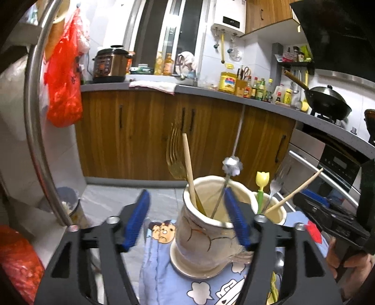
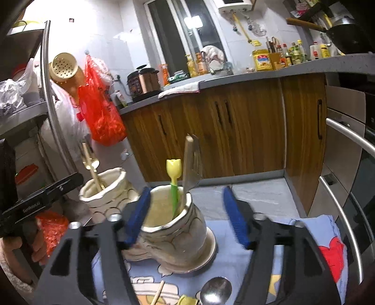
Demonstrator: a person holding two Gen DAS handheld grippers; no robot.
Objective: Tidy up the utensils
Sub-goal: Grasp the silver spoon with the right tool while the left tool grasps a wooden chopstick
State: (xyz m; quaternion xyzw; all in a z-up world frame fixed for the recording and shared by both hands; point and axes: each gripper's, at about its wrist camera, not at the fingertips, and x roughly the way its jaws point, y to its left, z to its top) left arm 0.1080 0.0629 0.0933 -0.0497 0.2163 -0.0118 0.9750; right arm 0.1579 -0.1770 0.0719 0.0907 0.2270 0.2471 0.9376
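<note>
Two cream boot-shaped holders stand upright on the blue cartoon cloth. The left holder holds a gold fork, a chopstick and a flower-topped stick. The right holder holds a yellow tulip stick. A spoon lies at the cloth's near edge.

Your left hand-held gripper: black frame, ribbed blue pads, silver bolts | your right hand-held gripper: same | fuzzy pale cuff.

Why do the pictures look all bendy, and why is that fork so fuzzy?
Both wrist views use fisheye lenses: the straight steel rack pole curves in the left view, and corners go black. In the right view the silver metal fork in the cream ceramic cup is smeared, and the window lamp glares white.
</note>
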